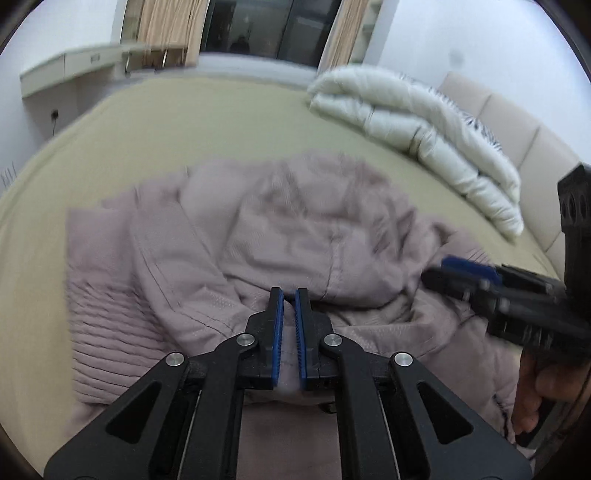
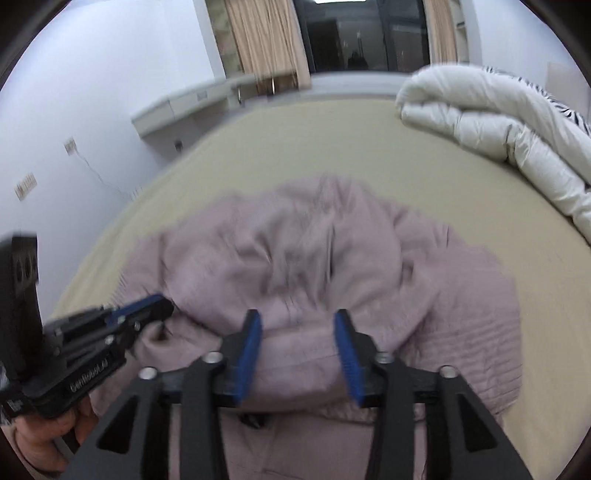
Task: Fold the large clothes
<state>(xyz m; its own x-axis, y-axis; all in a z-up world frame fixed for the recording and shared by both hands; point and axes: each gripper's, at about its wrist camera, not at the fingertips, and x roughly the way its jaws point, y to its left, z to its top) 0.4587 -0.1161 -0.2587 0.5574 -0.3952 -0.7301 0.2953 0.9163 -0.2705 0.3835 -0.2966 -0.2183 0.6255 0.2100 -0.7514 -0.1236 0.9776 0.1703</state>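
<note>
On the bed: a large mauve padded jacket (image 1: 280,236) lies crumpled on the beige sheet (image 1: 155,129), in the near half of the bed, close to both cameras.
Jacket shape: it is bunched in many folds; a ribbed hem part (image 1: 99,332) lies flat at the left in the left wrist view, and a similar ribbed part (image 2: 476,350) lies at the right in the right wrist view.
Left gripper (image 1: 289,295): its blue pads are pressed almost together, and a thin pale fold of the jacket shows between them near their base, so it pinches the cloth.
Right gripper (image 2: 298,321): its blue pads stand spread apart over a bulge of the jacket; the pads do not press on the cloth.
Hands: a hand (image 1: 535,395) holds the right gripper at the right edge of the left wrist view; another hand (image 2: 44,432) holds the left gripper at the lower left of the right wrist view.
Far side of bed: a folded white duvet (image 1: 417,125) lies well apart from the jacket, near the padded headboard (image 1: 517,129).
Background: a dark window (image 2: 365,33) with beige curtains (image 2: 266,40), and a pale wall shelf (image 1: 74,70).
Sharpness: both views are blurred, so small details of the jacket cannot be told.
</note>
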